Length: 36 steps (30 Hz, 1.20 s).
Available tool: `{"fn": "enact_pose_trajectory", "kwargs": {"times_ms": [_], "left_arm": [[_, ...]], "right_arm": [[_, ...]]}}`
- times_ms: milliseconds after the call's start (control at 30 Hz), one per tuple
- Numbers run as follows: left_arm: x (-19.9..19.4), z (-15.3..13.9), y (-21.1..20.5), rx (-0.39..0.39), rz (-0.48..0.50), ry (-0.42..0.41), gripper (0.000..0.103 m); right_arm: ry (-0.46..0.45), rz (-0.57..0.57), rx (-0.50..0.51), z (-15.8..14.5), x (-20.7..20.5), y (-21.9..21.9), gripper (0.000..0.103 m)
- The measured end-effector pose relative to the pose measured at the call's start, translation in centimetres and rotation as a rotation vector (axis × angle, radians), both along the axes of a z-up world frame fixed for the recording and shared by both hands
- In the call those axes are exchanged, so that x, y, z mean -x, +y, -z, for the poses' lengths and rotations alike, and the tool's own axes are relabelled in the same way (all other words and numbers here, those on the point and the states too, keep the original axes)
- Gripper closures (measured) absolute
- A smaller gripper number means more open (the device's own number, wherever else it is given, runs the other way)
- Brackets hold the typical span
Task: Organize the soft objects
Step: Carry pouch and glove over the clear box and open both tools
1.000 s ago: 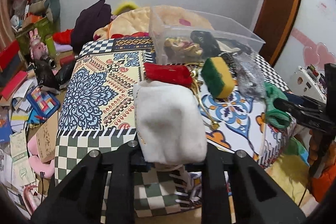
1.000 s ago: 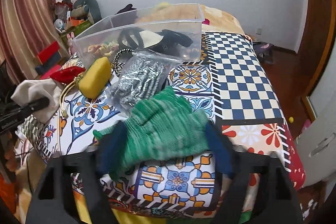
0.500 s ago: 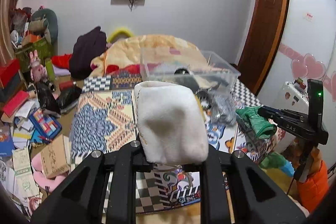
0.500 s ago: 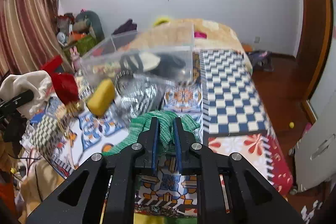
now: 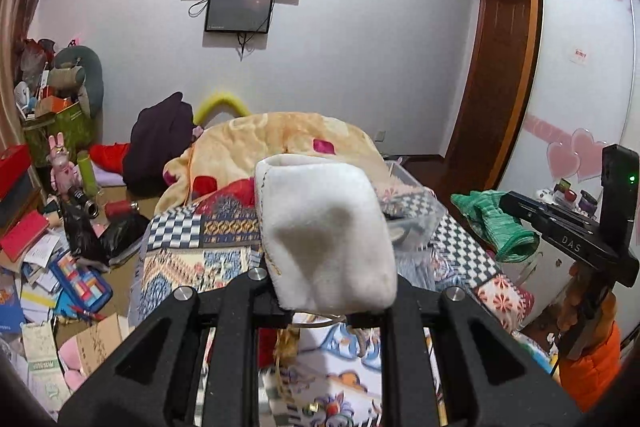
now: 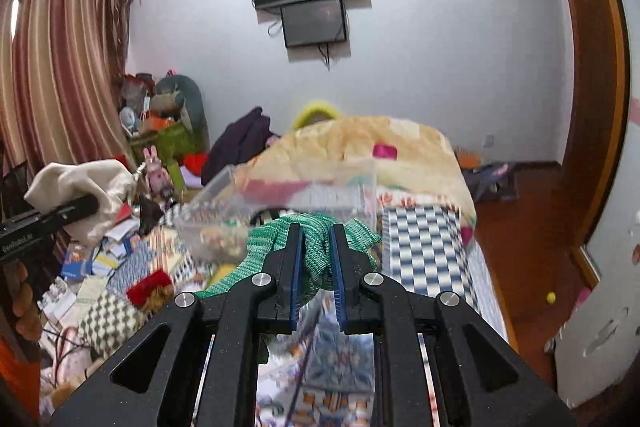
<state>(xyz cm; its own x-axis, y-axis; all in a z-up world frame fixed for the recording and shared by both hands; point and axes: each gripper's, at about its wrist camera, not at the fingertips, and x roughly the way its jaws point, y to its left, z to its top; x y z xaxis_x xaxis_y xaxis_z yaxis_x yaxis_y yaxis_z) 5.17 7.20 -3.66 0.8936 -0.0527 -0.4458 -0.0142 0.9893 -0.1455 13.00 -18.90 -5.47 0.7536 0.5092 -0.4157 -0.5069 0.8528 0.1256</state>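
My left gripper (image 5: 326,303) is shut on a white fluffy cloth (image 5: 326,231) and holds it above the bed; the cloth hides the fingertips. It also shows in the right wrist view (image 6: 80,195) at the left. My right gripper (image 6: 314,231) is shut on a green knit cloth (image 6: 276,239), lifted above the patterned bedspread (image 6: 420,239). The green cloth also shows in the left wrist view (image 5: 496,223) at the right. A clear plastic bin (image 6: 280,199) with soft items stands on the bed just beyond the green cloth.
A red item with gold trim (image 6: 150,285) lies on the bedspread at the left. A yellow blanket (image 5: 280,139) is heaped at the bed's far end. Clutter covers the floor at the left (image 5: 48,267). A wardrobe (image 5: 580,87) stands at the right.
Both grippers have risen from the bed, each carrying its cloth. The right gripper closed on the green cloth about a second ago. The views now tilt up toward the wall.
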Motion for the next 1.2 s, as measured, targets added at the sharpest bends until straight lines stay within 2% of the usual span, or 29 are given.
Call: {"fn": "enact_pose_trajectory", "kwargs": {"times_ms": [200,300,400,600,767,1000,1133,1200], "left_arm": [[-3.3,-0.7,-0.1,-0.011,-0.005,-0.017,0.086],[-5.3,-0.6,0.0,0.003,-0.004,-0.012,0.086],[-7.4,-0.2,0.0,-0.015,-0.013,-0.006,0.086],[-12.1,1.9,0.1,-0.015,-0.012,0.073,0.086],[-15.5,4.1,1.1,0.035,-0.014,0.156,0.086],[-17.8,6.5,1.0,0.014,-0.009,0.253,0.086],[-18.0,7.3,0.5,0.007,-0.004,0.285,0.085],[-18.0,7.5,0.3,0.01,0.0,0.294,0.082]], "right_arm": [[-0.042,0.0,-0.019,-1.2,-2.1,1.8,0.091],[-0.047,-0.007,-0.023,-1.5,-3.5,2.9,0.091],[-0.047,-0.008,-0.009,-1.5,-4.9,4.0,0.091],[-0.009,-0.02,0.036,-0.1,-7.6,6.1,0.091],[0.039,-0.039,0.084,1.9,-9.2,7.7,0.091],[0.113,-0.056,0.162,4.4,-10.8,9.3,0.091],[0.152,-0.064,0.188,5.2,-11.5,9.8,0.089],[0.154,-0.059,0.19,5.2,-11.4,9.6,0.089]]}}
